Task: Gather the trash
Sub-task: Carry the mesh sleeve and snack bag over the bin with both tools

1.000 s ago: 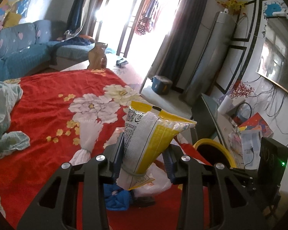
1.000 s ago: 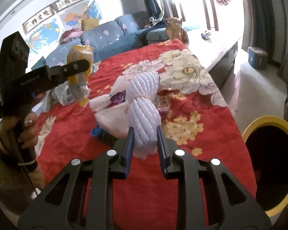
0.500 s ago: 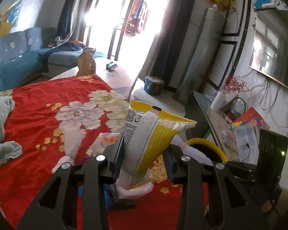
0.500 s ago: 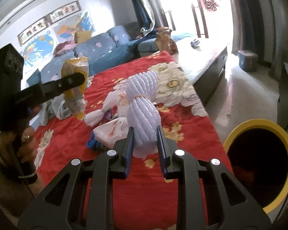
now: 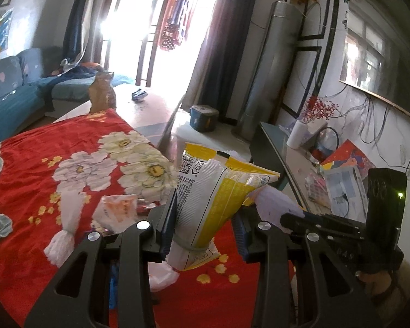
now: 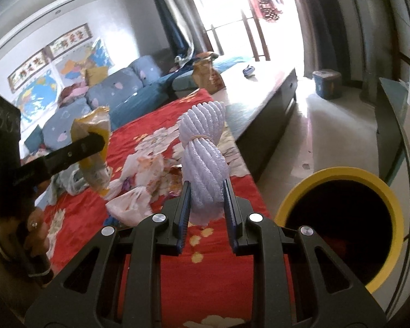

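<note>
Where crumpled wrappers (image 6: 139, 188) litter the red cloth (image 6: 205, 278), perhaps bags.

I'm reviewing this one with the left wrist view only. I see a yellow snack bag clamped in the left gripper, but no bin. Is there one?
Observer: Yes. The right wrist view shows a yellow-rimmed bin on the floor beside the red floral cloth.
Operator: What is that pale thing by the right gripper?
Observer: A lavender foam net bundle, bound by a rubber band, clamped in the right gripper.
Operator: Is it over the bin?
Observer: No, it is above the cloth; the bin's opening lies to its right.
</note>
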A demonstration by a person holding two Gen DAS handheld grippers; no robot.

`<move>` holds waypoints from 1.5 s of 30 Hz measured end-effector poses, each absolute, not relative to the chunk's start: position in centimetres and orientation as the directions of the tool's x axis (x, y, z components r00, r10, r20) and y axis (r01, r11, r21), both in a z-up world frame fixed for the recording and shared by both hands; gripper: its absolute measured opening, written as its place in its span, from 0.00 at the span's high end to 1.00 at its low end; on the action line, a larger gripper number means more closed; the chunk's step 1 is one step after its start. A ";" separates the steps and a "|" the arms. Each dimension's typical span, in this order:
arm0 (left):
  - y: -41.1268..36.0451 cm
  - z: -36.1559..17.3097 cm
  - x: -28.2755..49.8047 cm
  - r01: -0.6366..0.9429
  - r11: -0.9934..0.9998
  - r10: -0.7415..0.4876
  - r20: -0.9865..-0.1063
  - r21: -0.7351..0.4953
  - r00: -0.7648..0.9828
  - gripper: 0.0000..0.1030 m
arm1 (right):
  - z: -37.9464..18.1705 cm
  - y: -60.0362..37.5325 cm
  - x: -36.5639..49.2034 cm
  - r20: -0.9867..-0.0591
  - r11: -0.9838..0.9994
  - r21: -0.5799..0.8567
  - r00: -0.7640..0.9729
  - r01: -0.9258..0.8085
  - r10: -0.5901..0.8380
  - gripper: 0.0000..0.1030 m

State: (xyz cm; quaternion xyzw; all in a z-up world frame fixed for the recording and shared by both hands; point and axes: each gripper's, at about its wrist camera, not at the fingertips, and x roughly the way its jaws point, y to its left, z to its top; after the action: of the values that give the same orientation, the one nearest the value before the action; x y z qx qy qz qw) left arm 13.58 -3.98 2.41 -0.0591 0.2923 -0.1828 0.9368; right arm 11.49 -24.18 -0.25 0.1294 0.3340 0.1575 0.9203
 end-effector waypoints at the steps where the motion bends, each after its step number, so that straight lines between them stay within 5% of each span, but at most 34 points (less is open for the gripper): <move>1: -4.3 2.4 13.6 0.311 0.925 -0.380 -0.527 -0.217 0.761 0.66 | -0.3 -24.5 11.4 -0.573 0.918 0.345 0.731 -0.195 0.371 0.83; 45: -19.4 -1.4 14.7 0.534 0.829 -0.517 -0.594 -0.166 0.617 0.66 | -5.2 -35.8 9.7 -0.657 0.916 0.366 0.742 0.162 0.132 0.83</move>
State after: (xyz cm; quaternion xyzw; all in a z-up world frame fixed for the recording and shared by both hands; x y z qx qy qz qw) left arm 14.72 -19.42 -1.39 0.0137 0.3260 -0.2922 0.8990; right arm 9.74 -35.76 -5.21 0.2044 0.3588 -0.0083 0.9107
